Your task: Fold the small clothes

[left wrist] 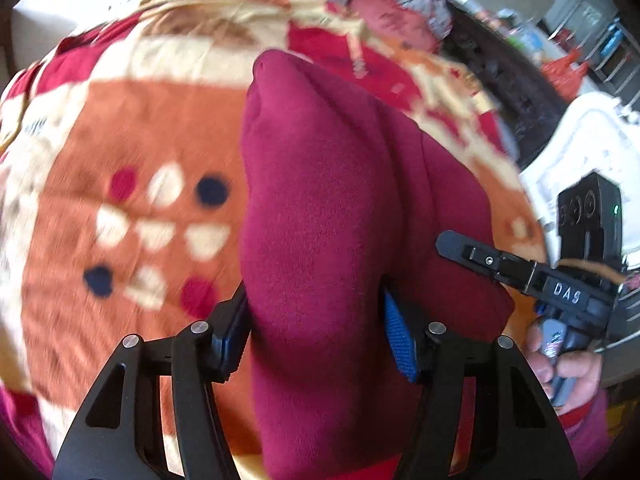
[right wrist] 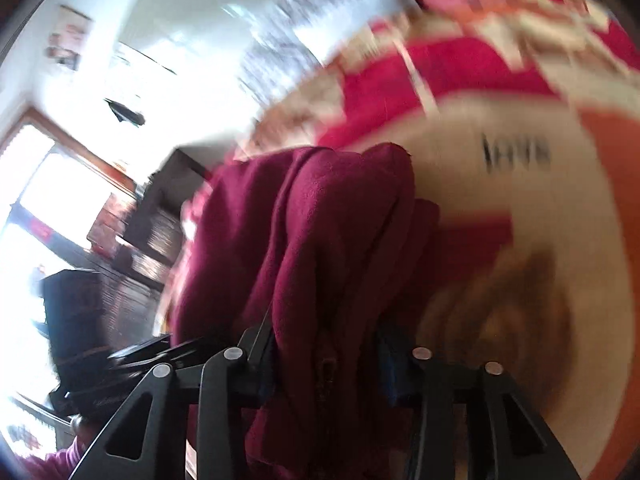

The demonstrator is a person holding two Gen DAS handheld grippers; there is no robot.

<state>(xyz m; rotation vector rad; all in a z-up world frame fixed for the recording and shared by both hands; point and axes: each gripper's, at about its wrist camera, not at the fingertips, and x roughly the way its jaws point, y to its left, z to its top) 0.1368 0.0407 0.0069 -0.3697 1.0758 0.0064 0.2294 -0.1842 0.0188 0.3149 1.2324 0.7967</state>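
An orange, red and cream patterned blanket (left wrist: pixel 132 128); beyond it, perhaps dark shelving (left wrist: pixel 492 80).

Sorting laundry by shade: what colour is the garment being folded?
Dark maroon garment, plain; clearest in the left wrist view.

Garment (left wrist: pixel 320 208) over the blanket (left wrist: pixel 140 128), between both grippers

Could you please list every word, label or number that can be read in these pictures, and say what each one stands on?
"DAS": white letters on the black body of the right gripper, seen from the left wrist.
Dark lettering on the cream band of the patterned blanket: too blurred to read.
Small pictures on the white wall: too blurred to read.
Nothing else is legible.
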